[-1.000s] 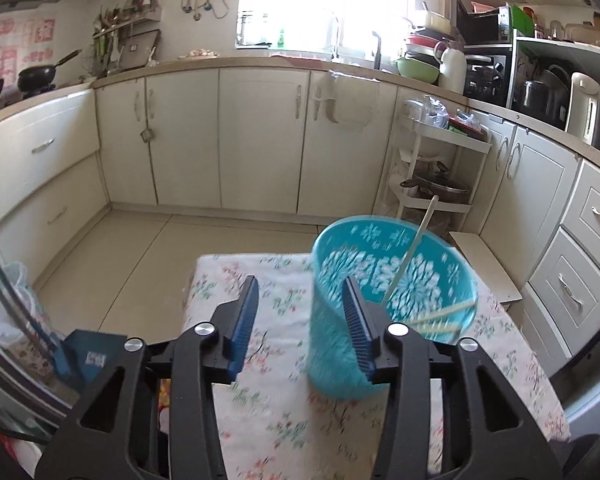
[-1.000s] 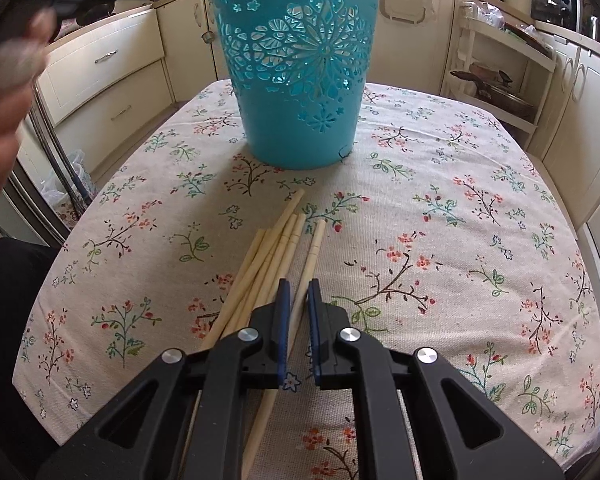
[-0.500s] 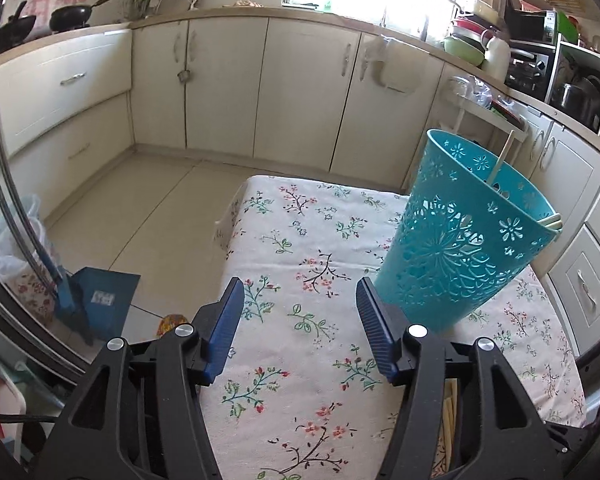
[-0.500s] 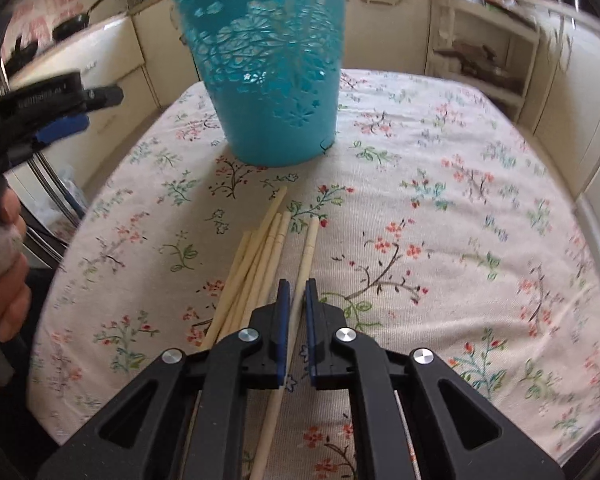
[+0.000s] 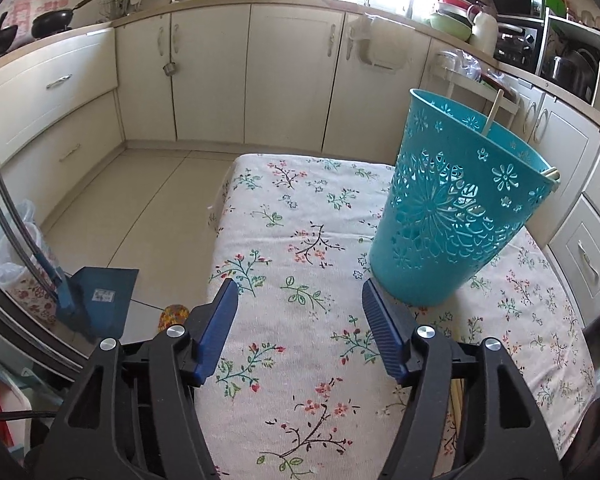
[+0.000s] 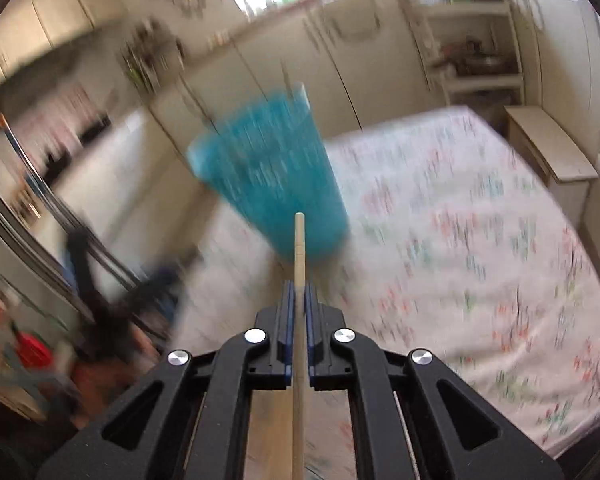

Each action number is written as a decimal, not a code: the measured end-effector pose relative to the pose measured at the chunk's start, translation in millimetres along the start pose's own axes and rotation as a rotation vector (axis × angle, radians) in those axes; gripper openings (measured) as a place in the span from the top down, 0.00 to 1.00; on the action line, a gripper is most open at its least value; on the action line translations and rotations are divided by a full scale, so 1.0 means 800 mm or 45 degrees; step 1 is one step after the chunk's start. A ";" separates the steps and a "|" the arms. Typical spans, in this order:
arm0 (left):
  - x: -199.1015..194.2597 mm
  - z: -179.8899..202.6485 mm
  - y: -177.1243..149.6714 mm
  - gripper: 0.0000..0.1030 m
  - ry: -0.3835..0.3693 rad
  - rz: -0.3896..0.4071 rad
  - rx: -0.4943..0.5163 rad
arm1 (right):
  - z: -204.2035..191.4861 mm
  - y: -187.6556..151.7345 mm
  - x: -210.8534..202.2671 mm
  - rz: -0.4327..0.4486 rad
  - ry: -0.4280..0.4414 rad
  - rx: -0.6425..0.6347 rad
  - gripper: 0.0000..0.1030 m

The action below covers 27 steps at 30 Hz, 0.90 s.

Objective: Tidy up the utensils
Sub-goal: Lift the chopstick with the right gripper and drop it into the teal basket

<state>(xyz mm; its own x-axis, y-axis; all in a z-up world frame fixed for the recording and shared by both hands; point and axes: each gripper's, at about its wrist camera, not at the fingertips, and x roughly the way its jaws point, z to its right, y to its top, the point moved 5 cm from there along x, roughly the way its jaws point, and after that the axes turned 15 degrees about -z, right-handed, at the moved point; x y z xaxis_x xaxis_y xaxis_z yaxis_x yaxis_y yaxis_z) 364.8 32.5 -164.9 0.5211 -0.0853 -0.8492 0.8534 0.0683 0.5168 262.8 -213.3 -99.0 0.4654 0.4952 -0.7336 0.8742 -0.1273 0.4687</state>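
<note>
- Underneath everything, a table (image 5: 300,216) draped in a floral cloth, with cream kitchen cabinets (image 5: 288,76) beyond it.
- Standing on the cloth, a teal openwork basket (image 5: 456,216), upright, toward the right side in the left wrist view; heavily motion-blurred in the right wrist view (image 6: 272,184).
- Inside the basket, pale chopsticks: one stick (image 5: 492,114) leaning up past the far rim, further tips (image 5: 552,174) poking over the rim at the right.
- Low over the near part of the cloth, the left gripper (image 5: 298,320), blue-padded jaws spread wide, nothing between them, right finger (image 5: 384,332) close in front of the basket's base.
- On the floor to the left of the table, a blue dustpan (image 5: 96,300).
- Raised above the table, the right gripper (image 6: 299,300), jaws clamped tight on a single wooden chopstick (image 6: 299,248).
- Long axis of that chopstick running straight along the gripper's fingers, forward tip aimed at the lower half of the blurred basket, rear length passing back between the gripper's arms and out of the bottom of the view.
- Too blurred in the right wrist view to tell whether the tip touches the basket.
</note>
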 end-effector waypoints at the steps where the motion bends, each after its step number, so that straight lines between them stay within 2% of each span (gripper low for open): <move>1: 0.001 0.000 -0.001 0.40 0.001 -0.005 0.000 | -0.006 0.015 -0.010 0.040 0.032 0.001 0.94; 7: 0.004 0.000 -0.002 0.40 0.005 -0.021 0.002 | -0.067 0.129 -0.045 0.337 0.133 -0.048 0.94; 10: 0.004 -0.001 -0.001 0.39 -0.001 -0.023 -0.006 | -0.081 0.178 -0.035 0.467 0.094 -0.037 0.94; 14: 0.003 -0.003 0.001 0.38 -0.010 -0.021 -0.021 | -0.079 0.212 -0.008 0.581 -0.027 0.024 0.94; 19: 0.000 -0.007 0.003 0.36 -0.014 -0.010 -0.035 | -0.063 0.218 0.030 0.546 -0.101 0.088 0.92; 22: -0.001 -0.007 0.003 0.36 -0.018 -0.008 -0.037 | -0.064 0.202 0.034 0.510 -0.123 0.034 0.92; 25: -0.003 -0.006 0.003 0.35 -0.010 0.002 -0.029 | -0.074 0.176 0.029 0.478 -0.128 -0.034 0.85; 27: -0.005 -0.004 0.002 0.35 0.004 0.014 -0.022 | -0.078 0.164 0.027 0.465 -0.128 -0.068 0.84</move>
<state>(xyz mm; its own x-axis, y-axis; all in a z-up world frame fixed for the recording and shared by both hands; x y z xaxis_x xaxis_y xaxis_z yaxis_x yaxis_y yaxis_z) 364.3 36.5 -160.9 0.5301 -0.0816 -0.8440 0.8474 0.0863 0.5239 378.8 -166.0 -22.5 0.7586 0.3381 -0.5569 0.6409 -0.2333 0.7313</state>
